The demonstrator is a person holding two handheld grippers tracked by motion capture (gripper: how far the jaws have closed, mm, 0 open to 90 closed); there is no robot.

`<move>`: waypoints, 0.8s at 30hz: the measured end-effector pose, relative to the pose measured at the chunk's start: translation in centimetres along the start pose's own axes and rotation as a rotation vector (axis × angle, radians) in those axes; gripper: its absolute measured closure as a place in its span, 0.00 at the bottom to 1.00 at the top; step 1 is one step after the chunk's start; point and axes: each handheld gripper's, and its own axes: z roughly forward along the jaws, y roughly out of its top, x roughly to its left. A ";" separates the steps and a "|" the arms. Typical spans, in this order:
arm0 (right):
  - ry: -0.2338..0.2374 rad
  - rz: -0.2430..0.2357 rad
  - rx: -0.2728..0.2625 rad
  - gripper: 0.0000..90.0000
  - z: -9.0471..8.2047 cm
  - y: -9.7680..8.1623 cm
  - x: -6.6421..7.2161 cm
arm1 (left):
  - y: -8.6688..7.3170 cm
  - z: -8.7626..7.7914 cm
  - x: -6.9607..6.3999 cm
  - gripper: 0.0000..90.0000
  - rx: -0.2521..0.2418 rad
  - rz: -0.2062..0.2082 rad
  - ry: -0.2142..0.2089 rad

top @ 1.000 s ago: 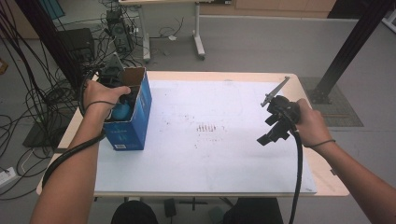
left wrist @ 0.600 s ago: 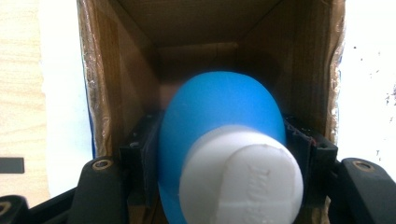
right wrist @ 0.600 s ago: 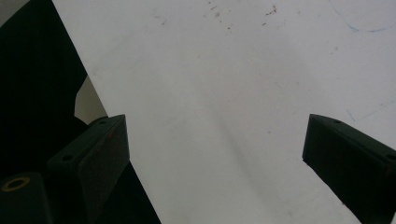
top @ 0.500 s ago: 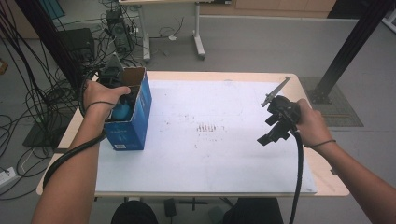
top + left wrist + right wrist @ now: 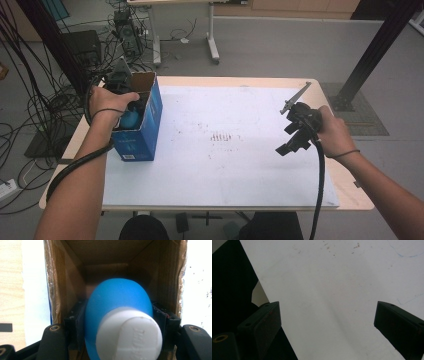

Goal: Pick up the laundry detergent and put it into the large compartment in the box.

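A blue cardboard box with an open top stands at the left of the table. My left gripper reaches down into it, shut on a blue bottle with a white cap. In the left gripper view the two black pads press on the bottle's sides inside the brown box walls. My right gripper hovers over the white sheet at the right side, jaws wide open with nothing between them. The right gripper view looks down on the bare sheet between its two black fingers.
Faint red marks dot the middle of the sheet. The wooden tabletop shows around the sheet. Behind the table stand cables and equipment, a second table's legs and a black post.
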 end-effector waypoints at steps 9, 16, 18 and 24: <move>0.000 0.001 -0.001 0.08 0.0 0.0 0.0 | 0.0 0.0 0.0 0.42 -0.002 -0.001 -0.002; -0.004 -0.001 0.000 0.08 0.0 0.0 0.0 | 0.0 0.0 0.0 0.42 -0.005 -0.002 -0.001; -0.002 -0.001 -0.001 0.08 0.0 0.1 0.0 | -0.1 0.0 0.0 0.42 -0.007 -0.004 -0.002; -0.004 0.000 0.002 0.08 0.0 0.0 -0.1 | -0.1 0.0 0.2 0.42 -0.005 -0.004 -0.004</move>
